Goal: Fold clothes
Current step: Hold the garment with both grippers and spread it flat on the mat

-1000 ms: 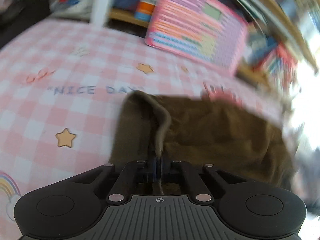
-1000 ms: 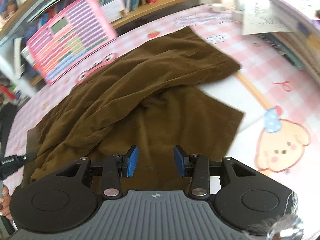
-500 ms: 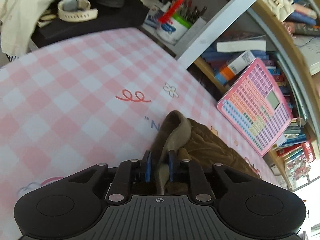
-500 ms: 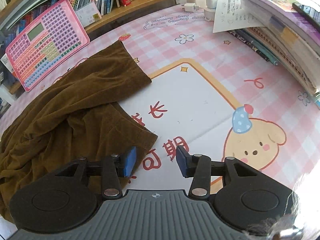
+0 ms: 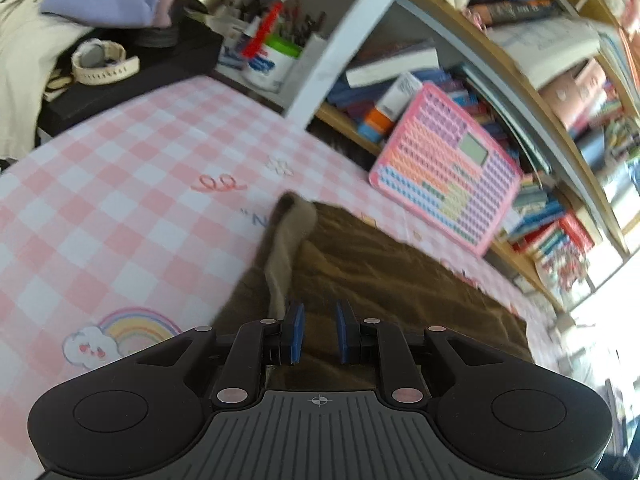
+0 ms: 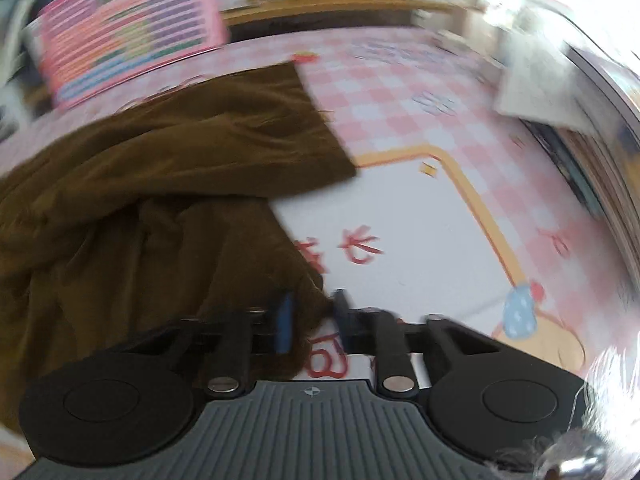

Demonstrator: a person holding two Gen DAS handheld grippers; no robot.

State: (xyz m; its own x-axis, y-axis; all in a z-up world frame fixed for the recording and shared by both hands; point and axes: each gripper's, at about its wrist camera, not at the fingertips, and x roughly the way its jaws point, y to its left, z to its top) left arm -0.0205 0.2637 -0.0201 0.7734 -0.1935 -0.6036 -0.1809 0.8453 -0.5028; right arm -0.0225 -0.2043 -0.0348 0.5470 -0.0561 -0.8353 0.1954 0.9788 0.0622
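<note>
A pair of brown corduroy trousers lies crumpled on the table, which is covered with a pink-and-white checked cloth printed with a rainbow, a small flower and red characters. In the right wrist view the trousers fill the left half of the scene, one leg reaching toward the far side and ending in a straight hem, the other coming near to the camera.

The left gripper hovers over the near end of the trousers with its blue-padded jaws apart and nothing between them; a paler strip of the trousers, likely the waistband, stands up just beyond the left jaw. The right gripper has its jaws apart too, and the near leg's edge lies between them; the view is blurred, so contact with the pads cannot be told.

Beyond the trousers a pink calculator-like toy board leans against a bookshelf. A pen cup stands at the far left.
</note>
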